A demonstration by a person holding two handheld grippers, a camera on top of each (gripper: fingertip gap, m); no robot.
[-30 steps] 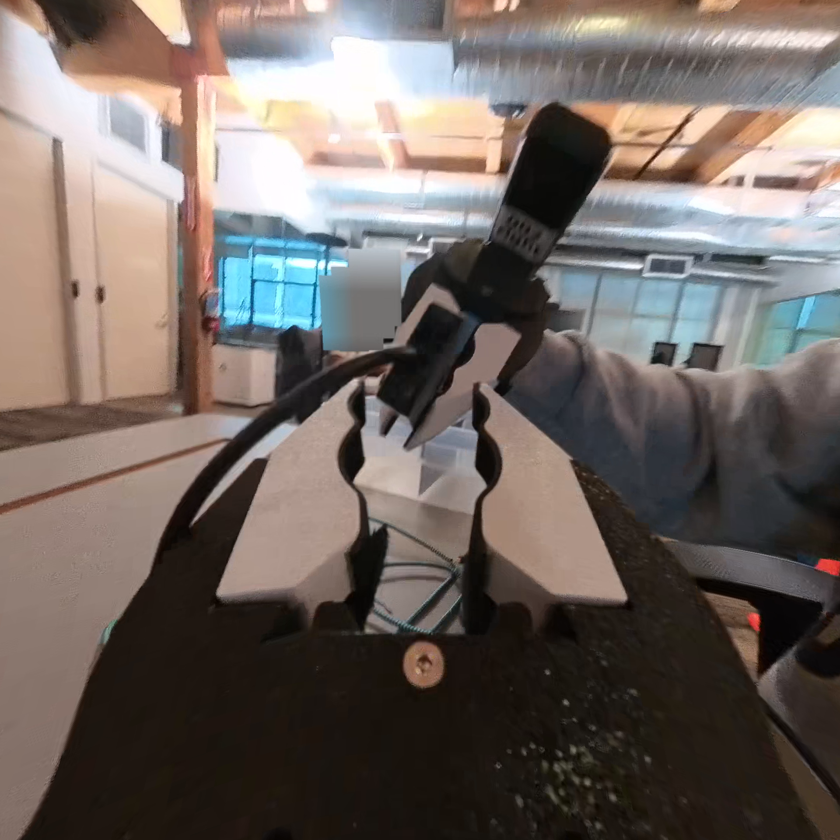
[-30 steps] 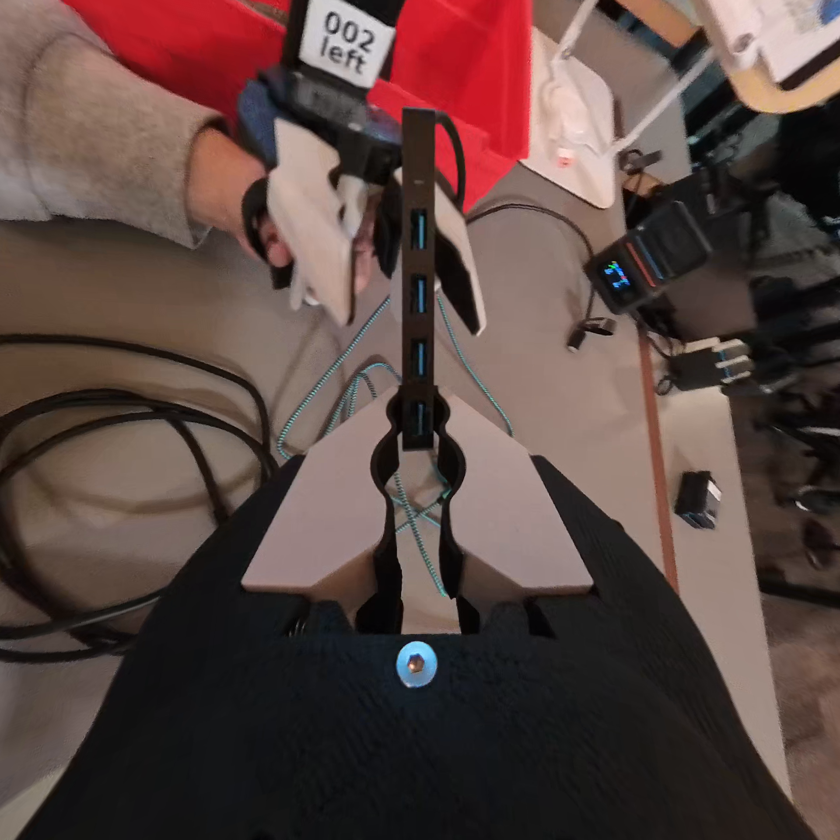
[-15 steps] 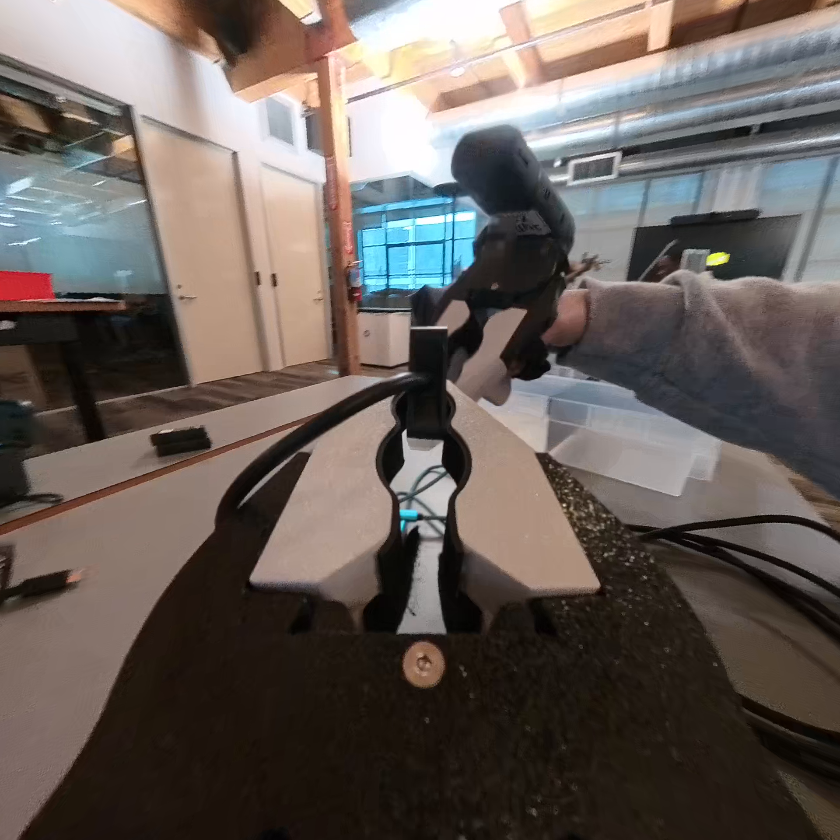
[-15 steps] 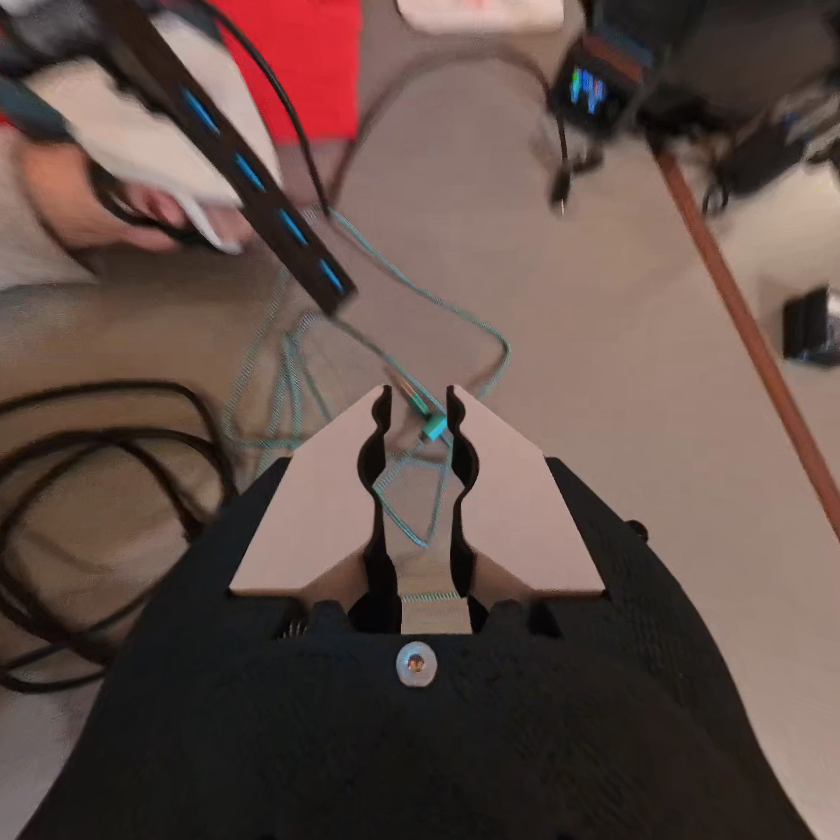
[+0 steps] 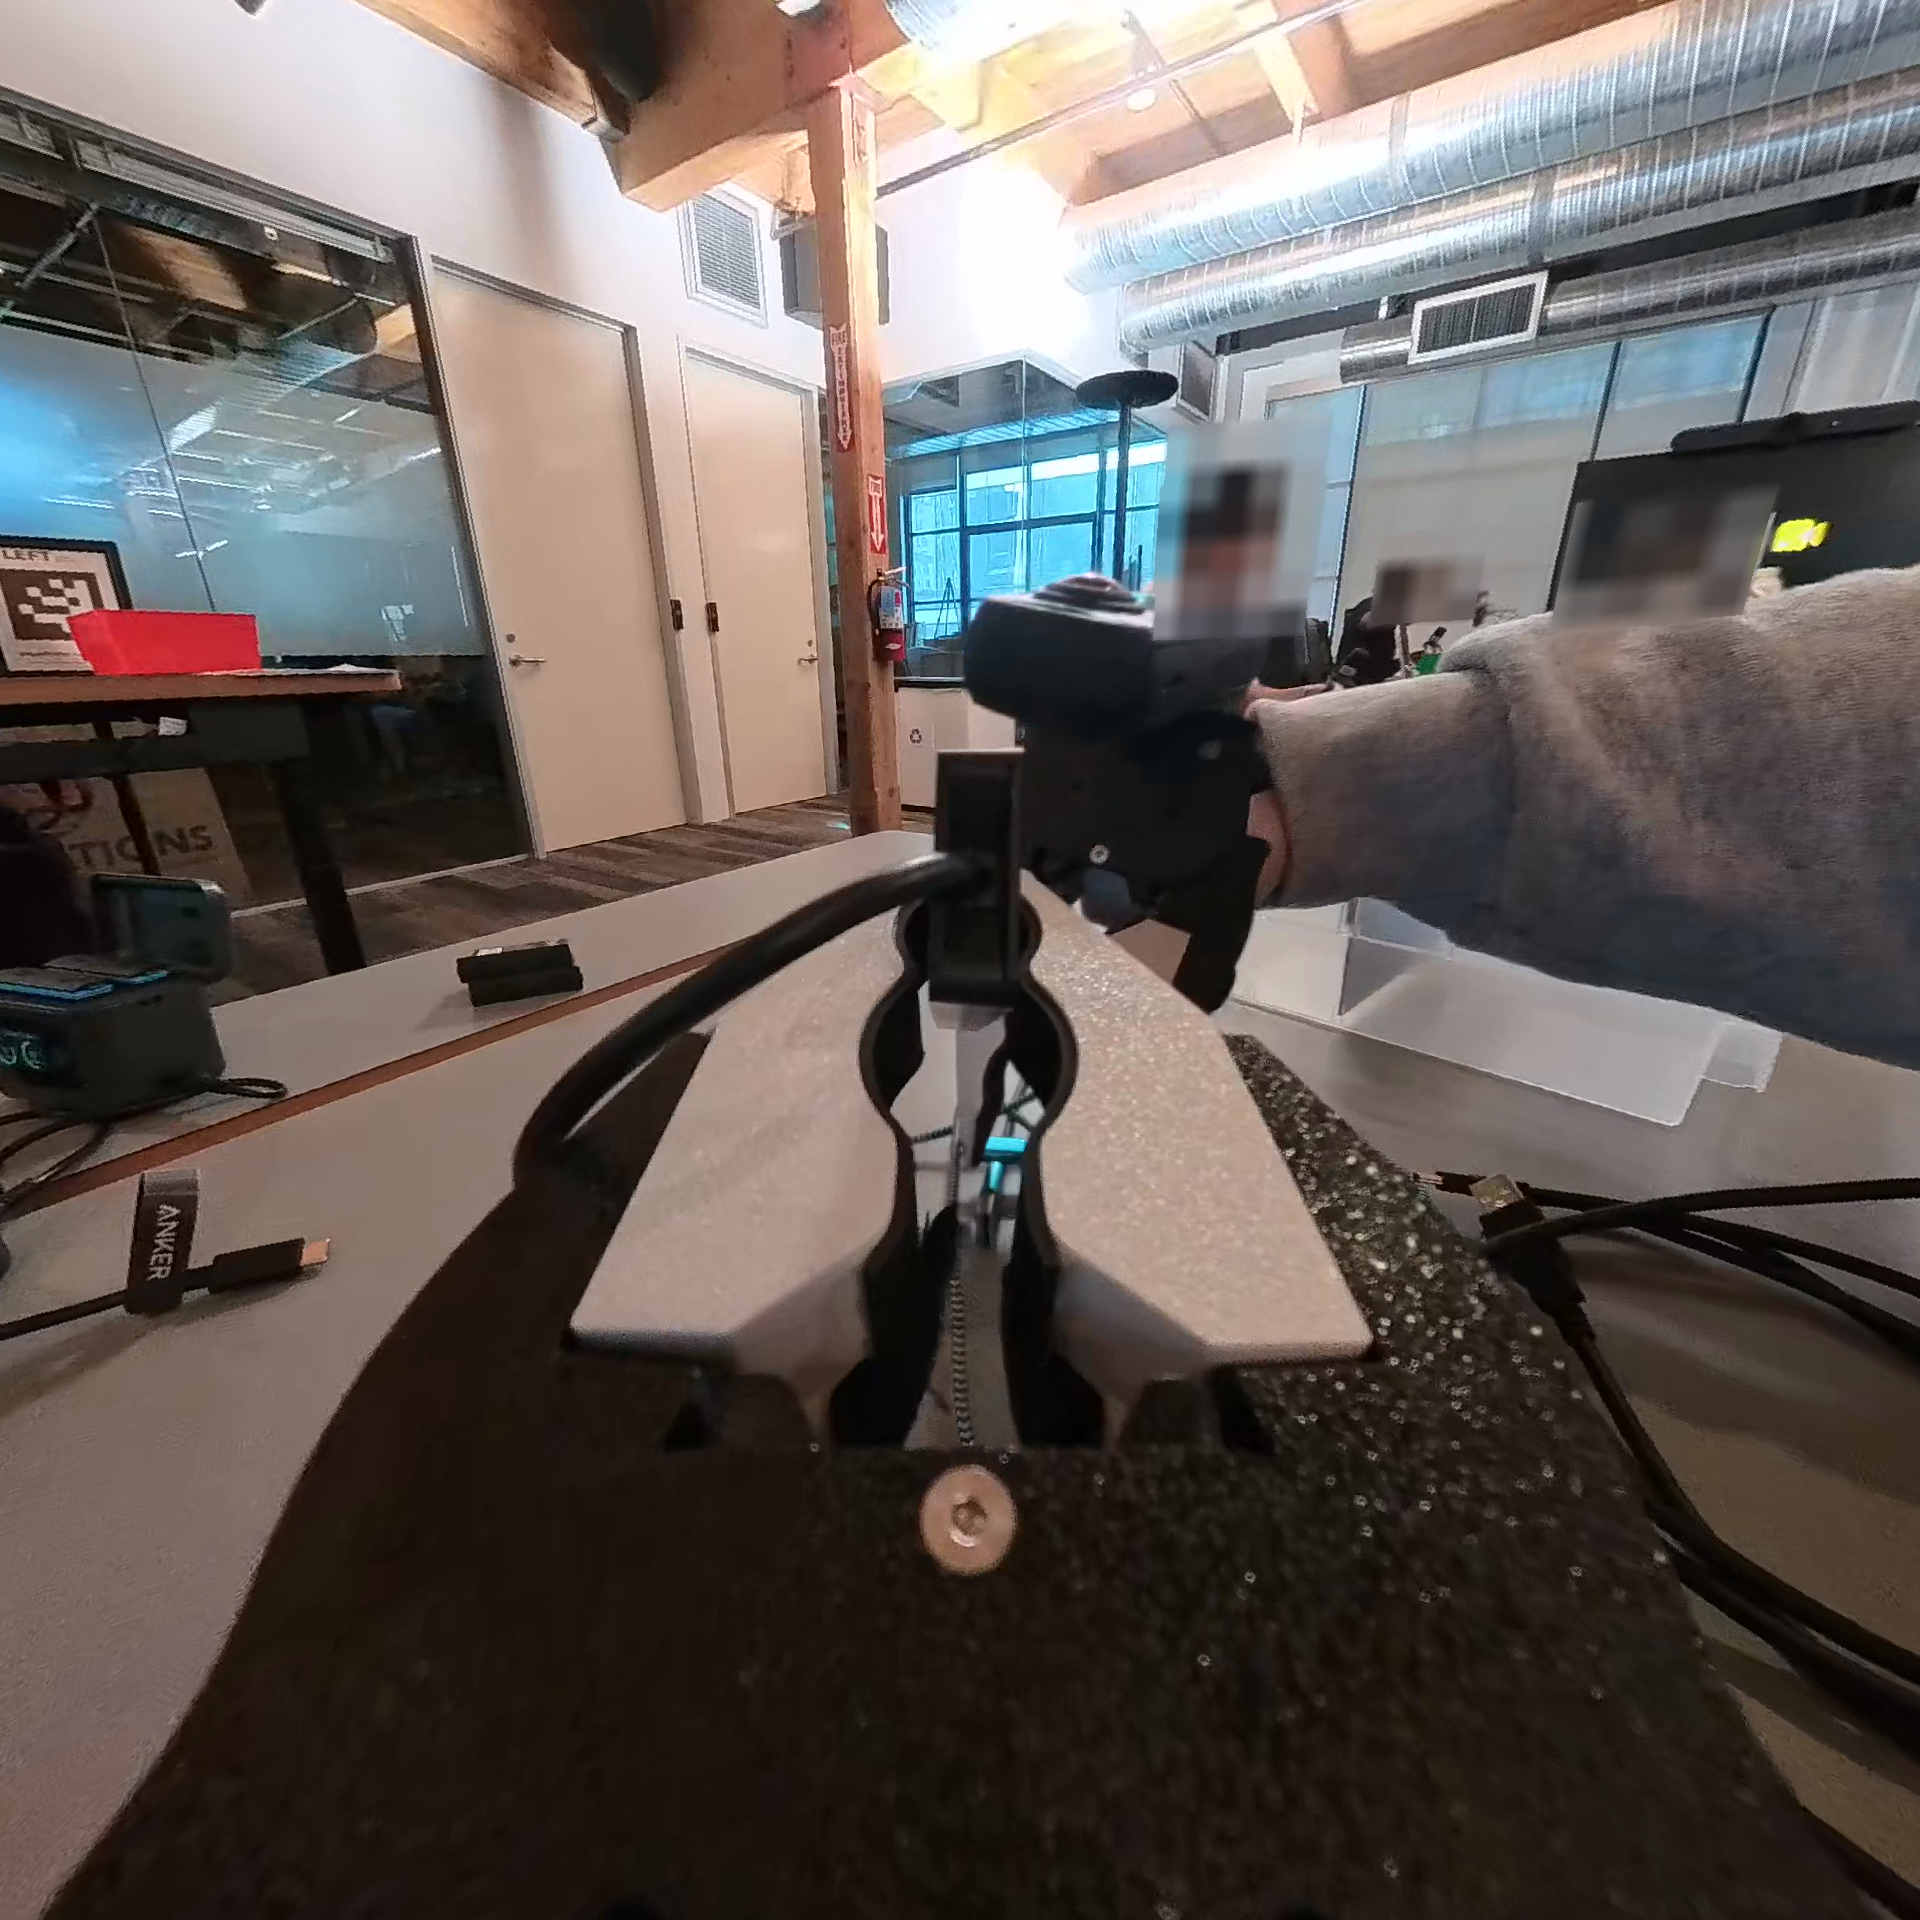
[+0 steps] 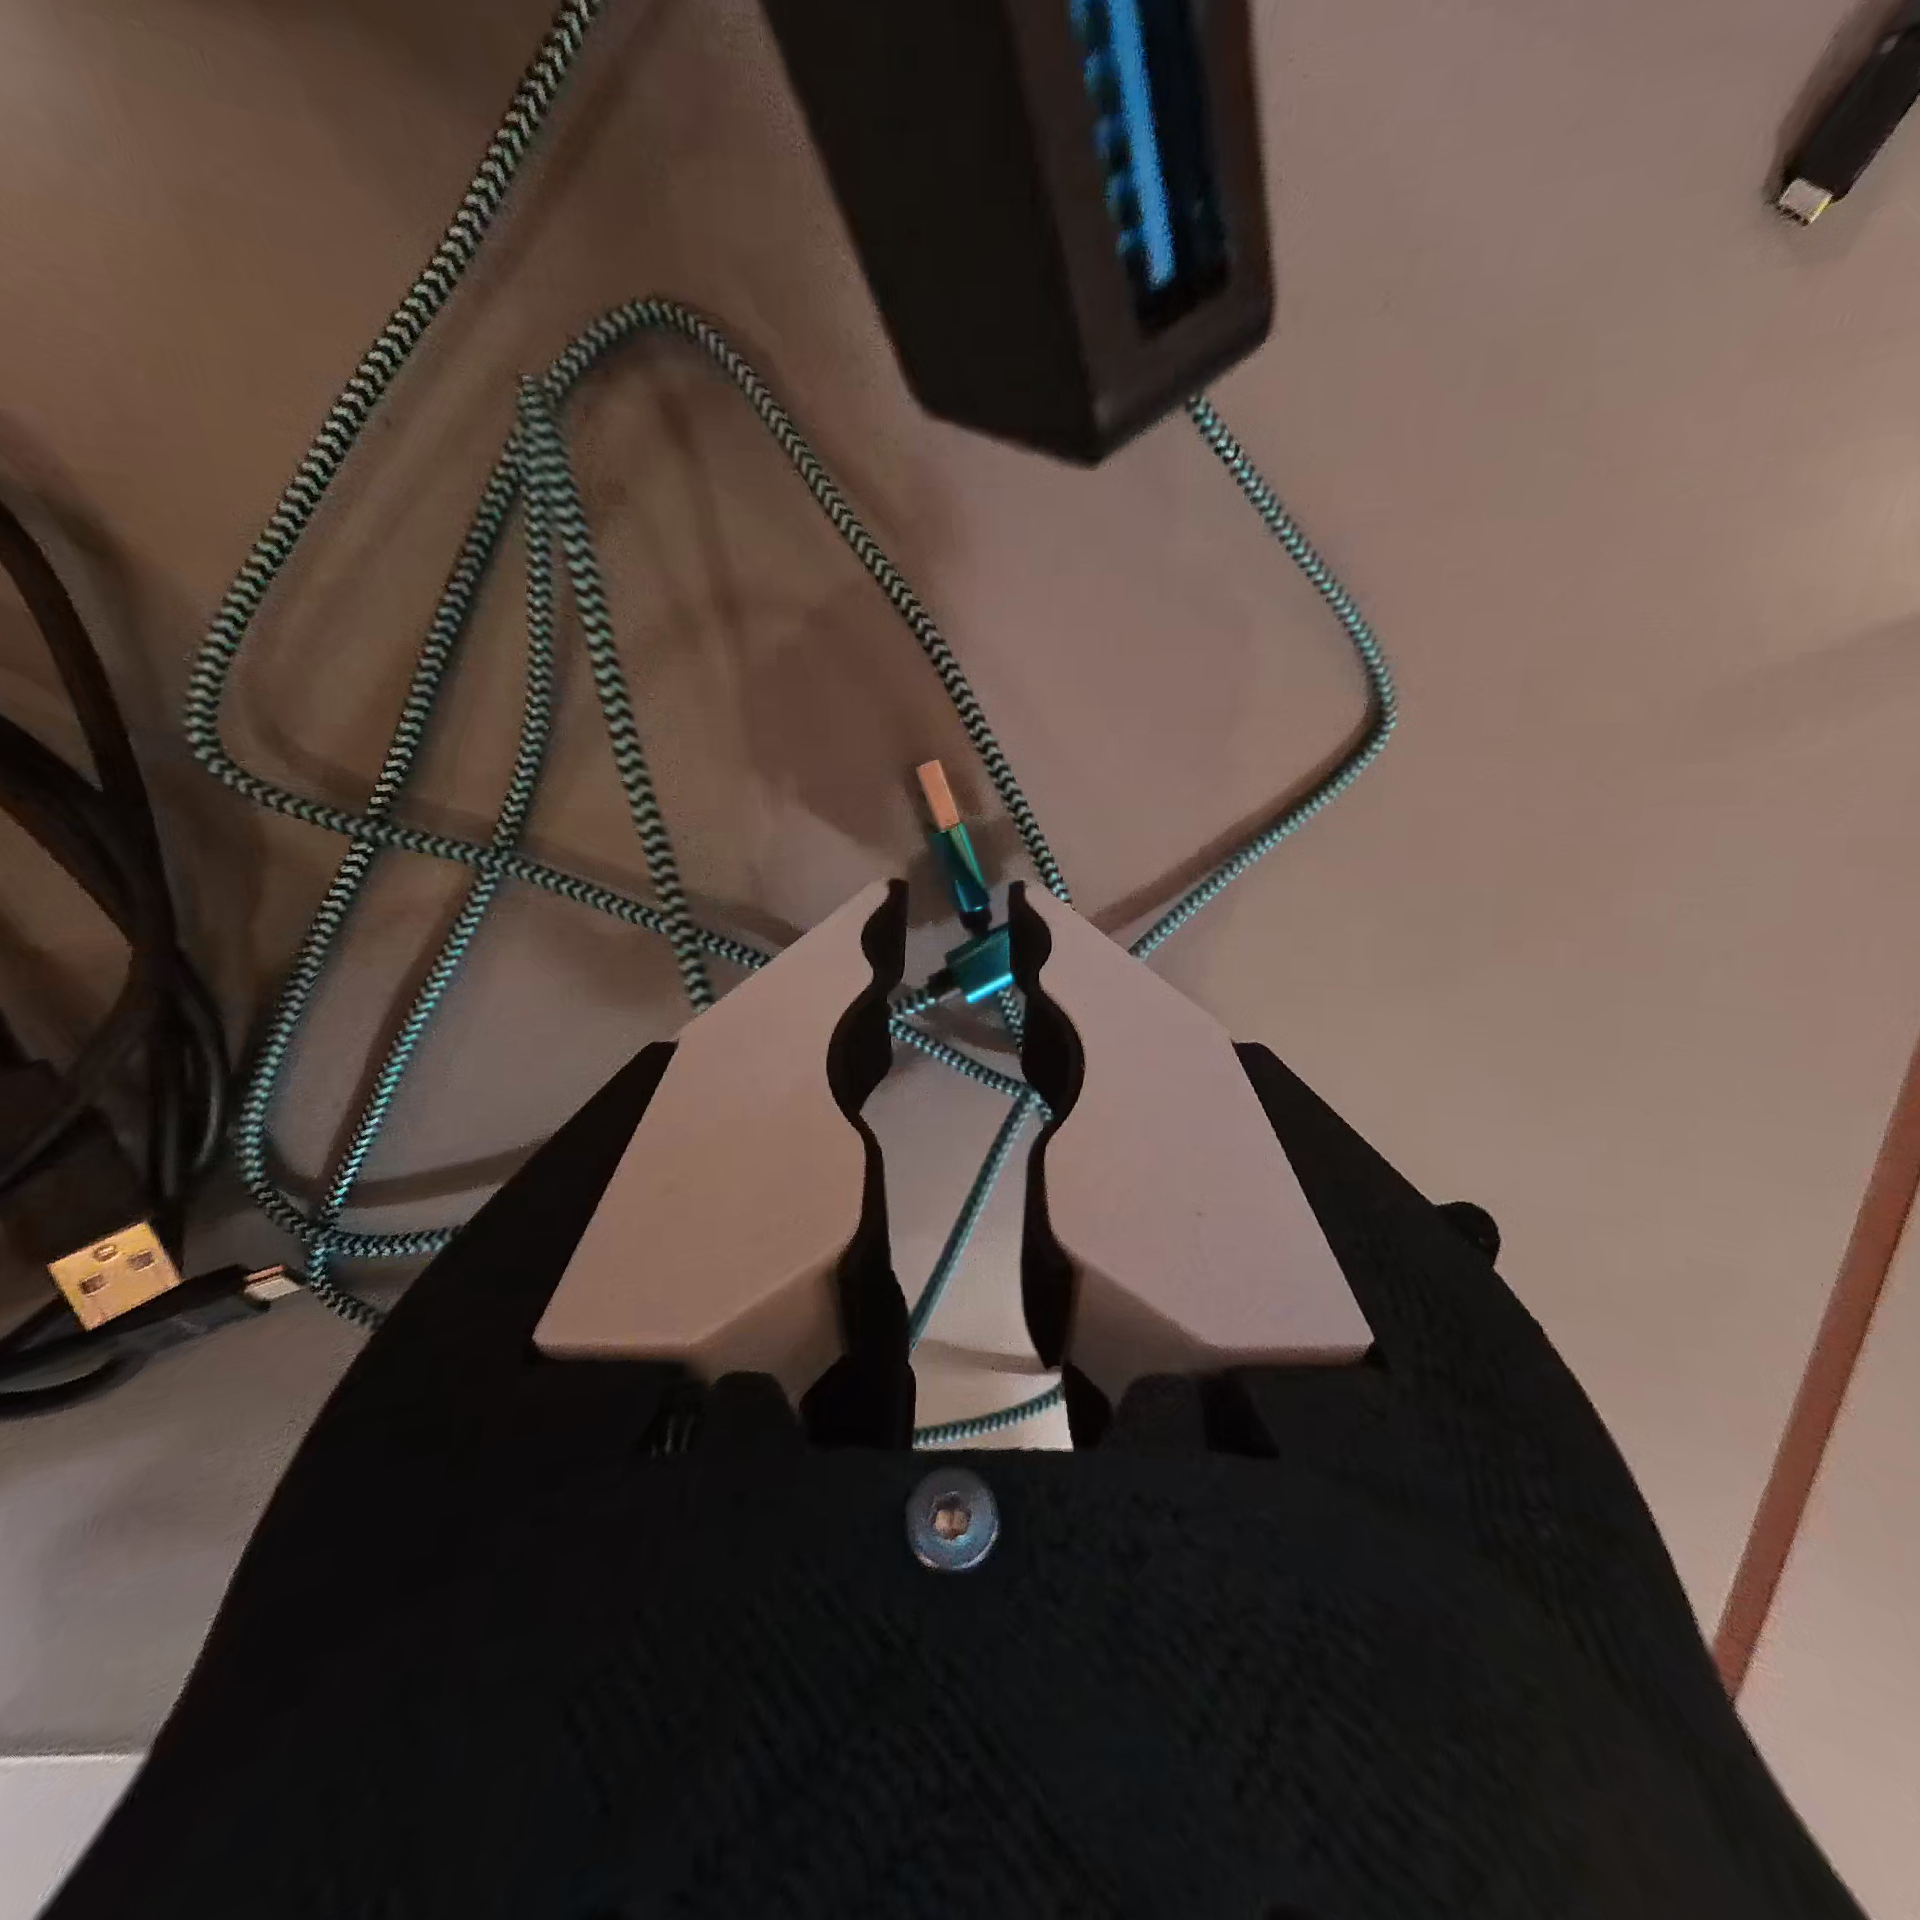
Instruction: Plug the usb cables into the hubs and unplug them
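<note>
Clamping the slim black plastic USB hub (image 5: 974, 883) at frame centre, the left gripper (image 5: 971, 997) holds it aloft; the right gripper (image 6: 951, 935), jaws slightly parted and empty, hovers over the teal braided cable's plug (image 6: 977, 971) on the worktop (image 6: 1558, 831). Nothing is plugged yet.

You're looking at a matt black plastic hub (image 6: 1049, 208) in the upper middle of the right wrist frame, its blue port insert looking glossy. The teal-and-black cable (image 6: 582, 582) below it is showing a woven braid, with shiny metallic teal plugs (image 6: 958, 862). Your left gripper (image 5: 971, 940) is wearing grainy, speckled black plastic and sparkly pale finger plates. The table (image 5: 125, 1455) is coming across smooth and matt grey, and the sleeve (image 5: 1621, 810) at right is looking like fuzzy grey cloth.
</note>
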